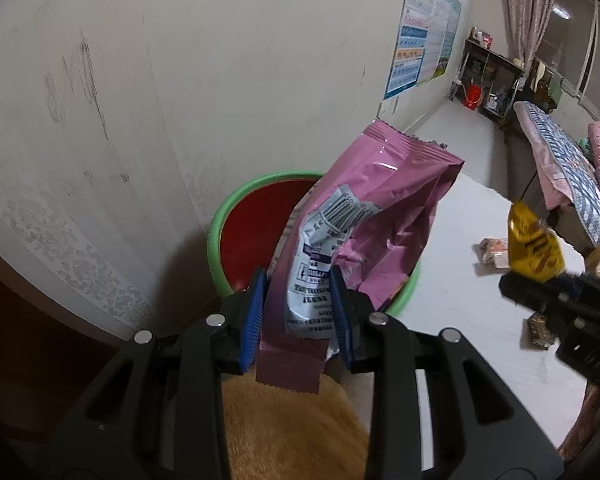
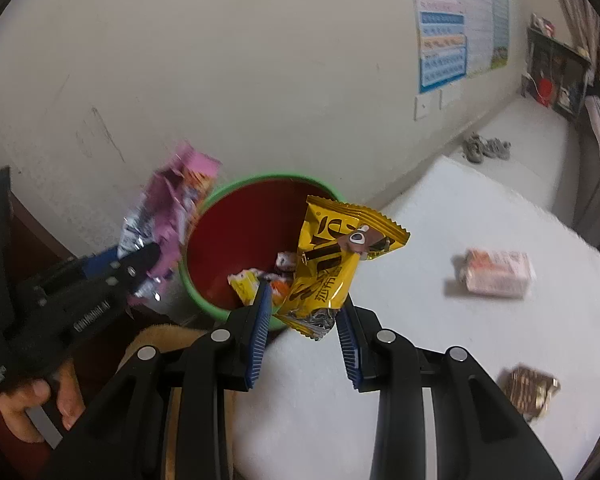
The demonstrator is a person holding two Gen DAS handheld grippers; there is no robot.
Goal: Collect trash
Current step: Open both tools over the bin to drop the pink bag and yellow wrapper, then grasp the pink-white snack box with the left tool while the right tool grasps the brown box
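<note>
Two claws each grip one wrapper, pink [image 1: 380, 216] left, yellow [image 2: 336, 256] right, over one bin [image 2: 203, 304]; two packets [image 2: 496, 272] lie on the table [image 2: 420, 360].

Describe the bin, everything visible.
The bin is a round plastic tub, red inside with a green rim, open-topped and upright beside the white table, near the wall. A few small wrappers lie at its bottom. The pink bag and yellow packet are held above it in the grippers.

Both tongs [image 1: 297, 312] [image 2: 306, 334] are black plastic with ribbed blue pads [image 2: 258, 334] and round silver rivets [image 1: 215, 320].
</note>
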